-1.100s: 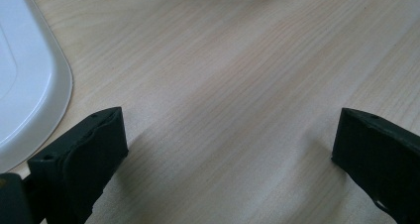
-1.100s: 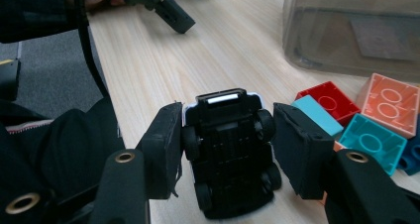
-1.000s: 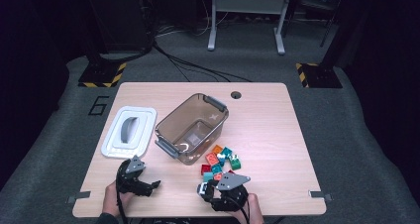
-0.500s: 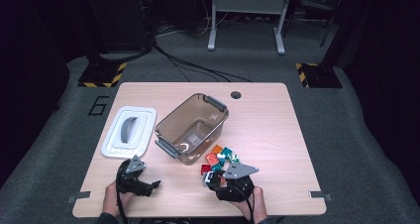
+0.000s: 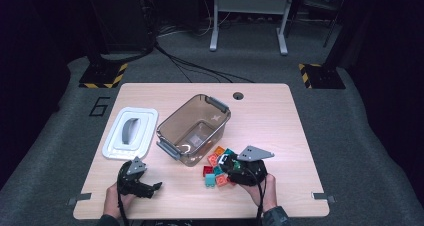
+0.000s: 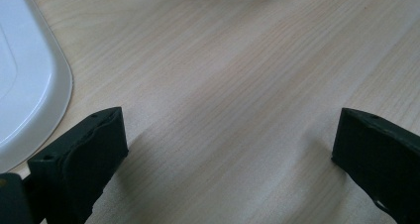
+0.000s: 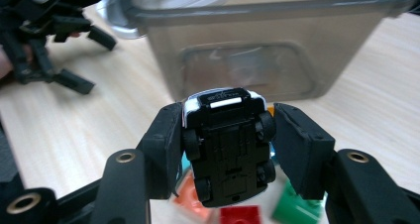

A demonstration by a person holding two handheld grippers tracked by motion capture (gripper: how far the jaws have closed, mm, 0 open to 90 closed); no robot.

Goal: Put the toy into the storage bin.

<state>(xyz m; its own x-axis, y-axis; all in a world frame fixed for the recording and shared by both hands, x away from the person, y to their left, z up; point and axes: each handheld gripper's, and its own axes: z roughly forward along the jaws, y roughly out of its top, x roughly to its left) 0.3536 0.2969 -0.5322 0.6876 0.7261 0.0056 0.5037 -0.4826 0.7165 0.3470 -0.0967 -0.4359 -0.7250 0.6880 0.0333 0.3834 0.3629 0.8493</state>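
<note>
My right gripper (image 7: 229, 124) is shut on a small toy car (image 7: 228, 154), held by its sides with the black underside and wheels facing the camera. From the high view the right gripper (image 5: 232, 166) hangs over a heap of coloured bricks (image 5: 215, 170), just in front of the clear brown bin (image 5: 195, 128). The bin (image 7: 257, 50) stands close ahead of the car and looks empty. My left gripper (image 5: 149, 188) rests near the table's front left edge. The left gripper (image 6: 230, 135) is open over bare wood with nothing between its jaws.
A white lid (image 5: 130, 133) lies left of the bin, and its rounded corner (image 6: 25, 85) is beside my left jaw. Red (image 7: 240, 215), green (image 7: 294, 206) and orange (image 7: 190, 196) bricks lie under the car. A cable hole (image 5: 238, 95) sits at the table's far edge.
My right gripper has risen and moved away from the front edge toward the bin, carrying the toy car over the bricks. The left gripper has stayed put.
</note>
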